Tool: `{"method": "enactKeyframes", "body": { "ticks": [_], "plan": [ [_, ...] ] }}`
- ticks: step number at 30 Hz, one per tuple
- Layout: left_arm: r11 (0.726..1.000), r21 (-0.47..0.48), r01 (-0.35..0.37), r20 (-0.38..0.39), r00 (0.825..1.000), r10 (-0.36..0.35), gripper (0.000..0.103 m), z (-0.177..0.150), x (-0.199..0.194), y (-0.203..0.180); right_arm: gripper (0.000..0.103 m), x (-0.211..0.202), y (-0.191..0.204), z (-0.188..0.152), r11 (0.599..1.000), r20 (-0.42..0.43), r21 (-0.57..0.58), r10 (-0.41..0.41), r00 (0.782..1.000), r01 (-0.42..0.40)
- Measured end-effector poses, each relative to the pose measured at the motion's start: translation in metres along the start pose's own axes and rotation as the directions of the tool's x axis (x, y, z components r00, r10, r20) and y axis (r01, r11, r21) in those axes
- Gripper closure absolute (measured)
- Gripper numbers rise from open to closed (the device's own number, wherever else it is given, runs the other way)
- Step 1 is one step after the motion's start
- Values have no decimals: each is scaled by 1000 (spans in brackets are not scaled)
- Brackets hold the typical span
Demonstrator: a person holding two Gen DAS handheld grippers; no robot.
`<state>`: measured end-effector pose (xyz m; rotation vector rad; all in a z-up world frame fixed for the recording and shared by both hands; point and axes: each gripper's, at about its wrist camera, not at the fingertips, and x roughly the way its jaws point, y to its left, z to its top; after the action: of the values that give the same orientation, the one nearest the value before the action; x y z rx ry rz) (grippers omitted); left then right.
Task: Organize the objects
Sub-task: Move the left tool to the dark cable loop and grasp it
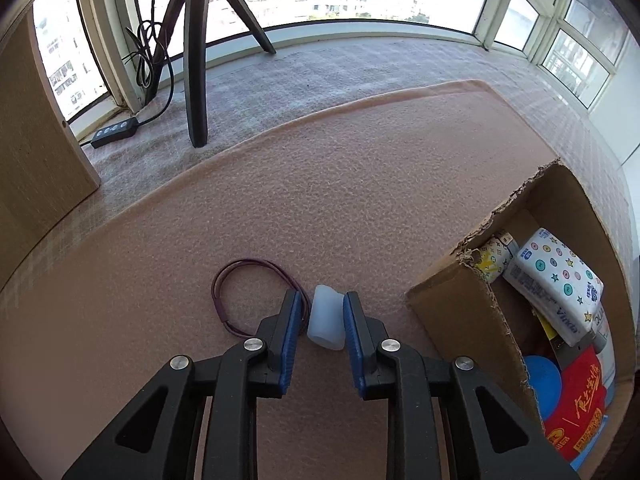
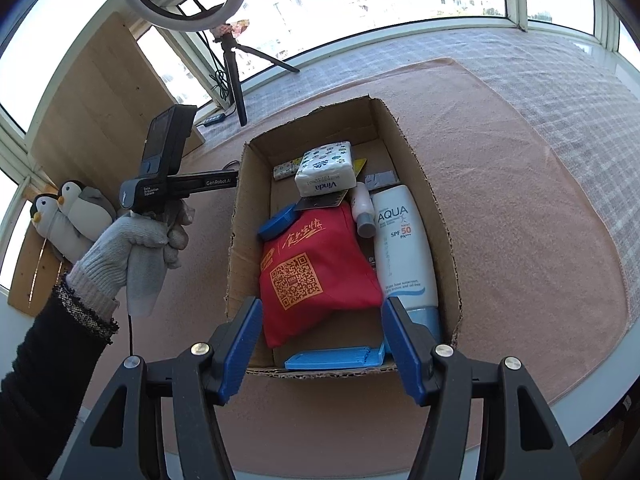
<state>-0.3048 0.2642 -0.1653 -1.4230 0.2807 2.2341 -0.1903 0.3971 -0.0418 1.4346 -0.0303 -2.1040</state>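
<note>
A: Left gripper (image 1: 322,304)?
B: Its blue fingers (image 1: 291,336) stand apart around a small translucent white cap (image 1: 326,318) lying on the pink mat (image 1: 320,200); whether they touch it, I cannot tell. A purple hair tie (image 1: 240,296) lies just left.

A: Right gripper (image 2: 320,340)?
B: Fingers wide apart, empty, above the cardboard box's (image 2: 240,240) near edge. Inside: blue holder (image 2: 336,360), red pouch (image 2: 316,276), AQUA sunscreen tube (image 2: 404,248), Vinda tissue pack (image 2: 326,172) farther back.
</note>
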Motion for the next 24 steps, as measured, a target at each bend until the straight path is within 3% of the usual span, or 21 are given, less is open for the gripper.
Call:
{"method": "enactKeyframes", "body": {
  "ticks": [4, 9, 14, 24],
  "plan": [
    [1000, 17, 11, 15, 1000, -12, 95, -2, -1, -3, 45, 3, -2, 0, 1000, -5, 12, -5, 1000, 5],
    [999, -29, 39, 6, 999, -38, 96, -7, -5, 8, 45, 2, -4, 2, 1000, -2, 22, -6, 1000, 6],
    [1000, -13, 23, -6, 1000, -23, 96, -23, -15, 9, 45, 1, 1, 3, 1000, 5, 12, 0, 1000, 0],
    [995, -60, 84, -20, 996, -85, 96, -89, -51, 33, 45, 9, 27, 7, 999, -1, -35, 29, 1000, -29]
  ]
}}
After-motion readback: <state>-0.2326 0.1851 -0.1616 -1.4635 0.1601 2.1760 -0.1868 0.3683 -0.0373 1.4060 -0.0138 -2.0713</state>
